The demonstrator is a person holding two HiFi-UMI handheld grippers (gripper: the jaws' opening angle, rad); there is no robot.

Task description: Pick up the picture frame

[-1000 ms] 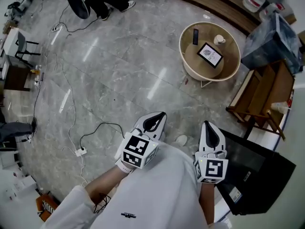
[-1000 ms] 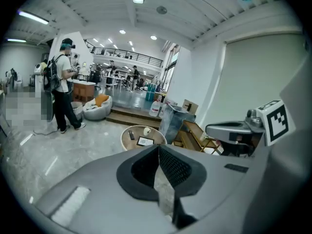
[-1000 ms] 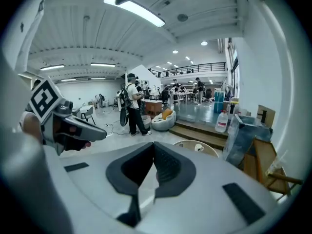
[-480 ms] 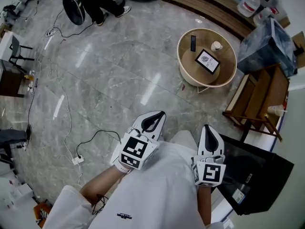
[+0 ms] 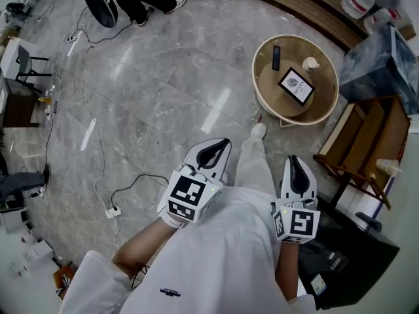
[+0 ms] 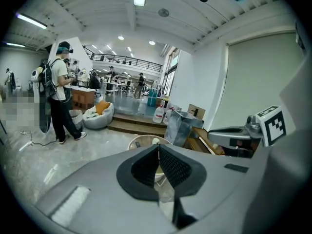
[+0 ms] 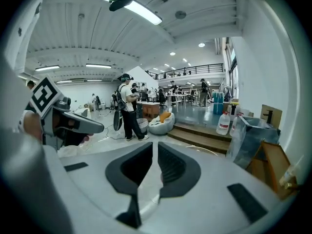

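Observation:
The picture frame (image 5: 296, 86), dark-rimmed with a pale picture, lies on a round wooden table (image 5: 327, 103) at the upper right of the head view, beside a dark phone (image 5: 275, 57) and a white cup (image 5: 310, 63). My left gripper (image 5: 213, 150) and right gripper (image 5: 296, 169) are held side by side in front of the person's body, well short of the table. Both are shut and hold nothing. In the left gripper view the shut left gripper (image 6: 158, 152) half hides the table (image 6: 139, 141). The right gripper (image 7: 152, 152) is shut too, with nothing between its pads.
A wooden chair (image 5: 357, 142) and a black cabinet (image 5: 347, 241) stand at the right. A plastic-wrapped bin (image 5: 380, 57) and water bottles (image 5: 360, 2) are behind the table. Cables and a power strip (image 5: 112, 210) lie on the marble floor at left. A person (image 6: 58, 96) stands far off.
The person has stepped forward, and a leg and shoe now reach towards the round table. Both grippers travelled along with the body and stayed shut.

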